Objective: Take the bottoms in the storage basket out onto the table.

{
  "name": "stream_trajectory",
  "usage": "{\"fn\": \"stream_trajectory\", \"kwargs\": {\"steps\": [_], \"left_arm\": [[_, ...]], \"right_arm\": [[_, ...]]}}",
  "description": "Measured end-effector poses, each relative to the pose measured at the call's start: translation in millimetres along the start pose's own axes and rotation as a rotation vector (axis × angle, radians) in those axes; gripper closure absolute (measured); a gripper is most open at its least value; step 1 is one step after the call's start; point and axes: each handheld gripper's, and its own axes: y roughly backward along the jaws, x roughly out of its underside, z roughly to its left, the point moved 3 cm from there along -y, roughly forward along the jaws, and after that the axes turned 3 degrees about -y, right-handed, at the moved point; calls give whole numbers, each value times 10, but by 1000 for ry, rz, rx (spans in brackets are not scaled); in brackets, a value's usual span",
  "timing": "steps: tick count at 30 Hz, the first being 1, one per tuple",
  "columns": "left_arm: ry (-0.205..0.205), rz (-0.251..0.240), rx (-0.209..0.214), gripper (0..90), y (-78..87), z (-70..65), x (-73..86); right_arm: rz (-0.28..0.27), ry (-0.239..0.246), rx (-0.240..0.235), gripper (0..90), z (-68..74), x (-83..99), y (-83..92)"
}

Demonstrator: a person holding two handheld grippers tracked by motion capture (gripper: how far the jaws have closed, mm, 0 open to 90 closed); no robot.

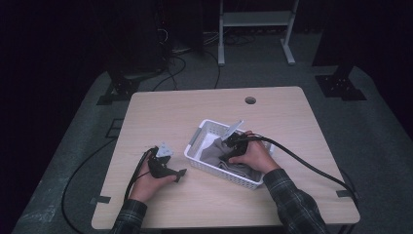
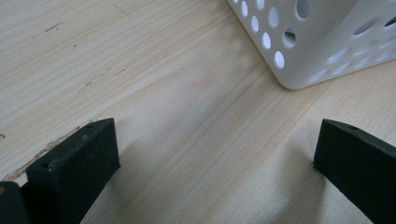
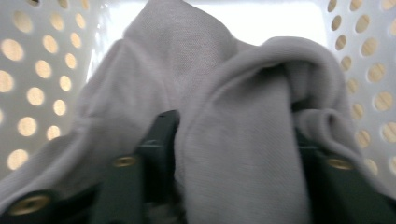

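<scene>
Pale wood table (image 1: 165, 112) (white basket (image 1: 196, 139) aboard), grey carpet (image 1: 380, 131), dark room.

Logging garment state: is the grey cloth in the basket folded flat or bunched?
Bunched: the grey cloth lies rumpled in thick folds inside the white basket.

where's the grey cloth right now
The grey cloth lies in the white basket right of table centre in the high view, bunched between the right claw jaws.

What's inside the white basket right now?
A crumpled grey cloth lies in the white basket, with the right gripper reaching in and a fold bunched between its jaws. Anything beneath the cloth is covered.
</scene>
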Motion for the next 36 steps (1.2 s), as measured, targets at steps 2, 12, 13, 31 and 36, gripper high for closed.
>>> {"fn": "stream_trajectory", "kwargs": {"steps": [2, 12, 13, 31, 36], "left_arm": [[0, 0, 0, 0, 0, 0, 0], [2, 0, 1, 0, -2, -4, -3], [1, 0, 1, 0, -2, -4, -3], [1, -4, 5, 0, -5, -10, -4], [2, -4, 6, 0, -5, -11, -5]], "right_arm": [[-6, 6, -9, 562, -7, -1, 3], [-9, -75, -47, 687, -47, -31, 28], [-10, -86, -48, 690, -46, -37, 38], [-149, -126, -89, 700, -69, -175, 422], [-192, -127, -86, 700, -87, -223, 605]]}}
